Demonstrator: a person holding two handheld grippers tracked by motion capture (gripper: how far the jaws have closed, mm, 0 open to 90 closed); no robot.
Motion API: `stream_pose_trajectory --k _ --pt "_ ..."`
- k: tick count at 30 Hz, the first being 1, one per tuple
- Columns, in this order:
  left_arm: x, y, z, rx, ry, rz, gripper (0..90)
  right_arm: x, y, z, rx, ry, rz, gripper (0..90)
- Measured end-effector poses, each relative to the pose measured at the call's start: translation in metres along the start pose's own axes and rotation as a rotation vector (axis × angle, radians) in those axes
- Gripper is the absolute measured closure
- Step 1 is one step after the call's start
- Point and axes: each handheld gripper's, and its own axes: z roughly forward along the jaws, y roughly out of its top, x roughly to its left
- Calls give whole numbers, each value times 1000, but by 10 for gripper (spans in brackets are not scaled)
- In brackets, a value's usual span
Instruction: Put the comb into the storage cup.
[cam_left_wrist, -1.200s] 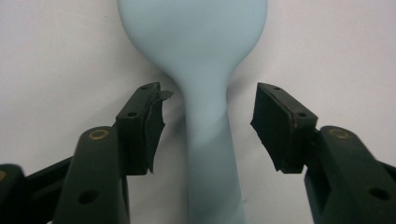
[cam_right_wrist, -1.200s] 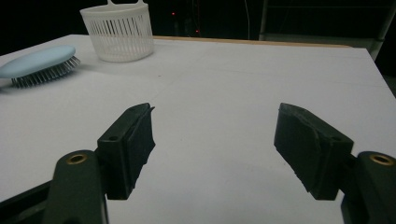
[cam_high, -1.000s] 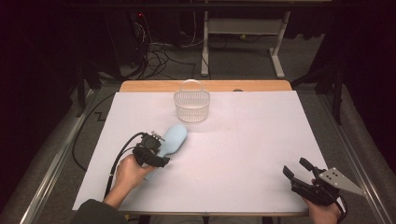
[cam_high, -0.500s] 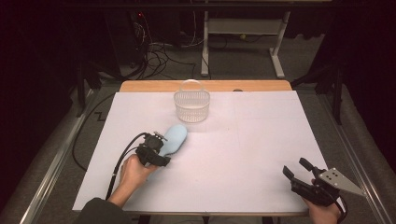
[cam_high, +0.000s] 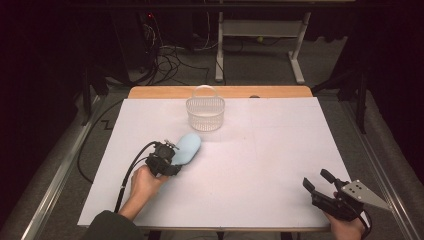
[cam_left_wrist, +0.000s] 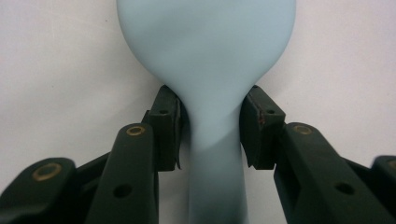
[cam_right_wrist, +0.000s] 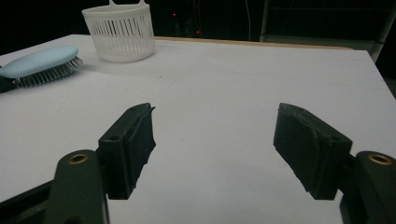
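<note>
L gripper, jaws just closing, pads pinch brush neck on table; R gripper agape, holding nothing, near front edge.

Matt, smooth blue plastic hairbrush — slotted white plastic basket, matt white table

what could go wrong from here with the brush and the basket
1. The left hand-held gripper has just been closing on the neck of the light blue hairbrush, where the handle widens into the head; the tapered shape could let the pads slide.
2. The heavy head sticks out beyond the grip, so it may droop or twist when lifted.
3. The white basket looks small and light; a long brush dropped in could tip it.
</note>
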Motion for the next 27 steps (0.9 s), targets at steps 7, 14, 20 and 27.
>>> stream_pose_trajectory --k 7,14,20,27 --pt "0 -1 0 -16 6 20 676 0 0 0 2 -1 0 296" --pt "-1 -1 0 -23 10 35 686 0 0 0 1 -4 1 295" --pt "-2 -3 -2 -47 -5 45 689 0 0 0 -2 -11 4 294" --pt "-4 -10 -10 -82 -33 48 690 0 0 0 0 -12 3 294"
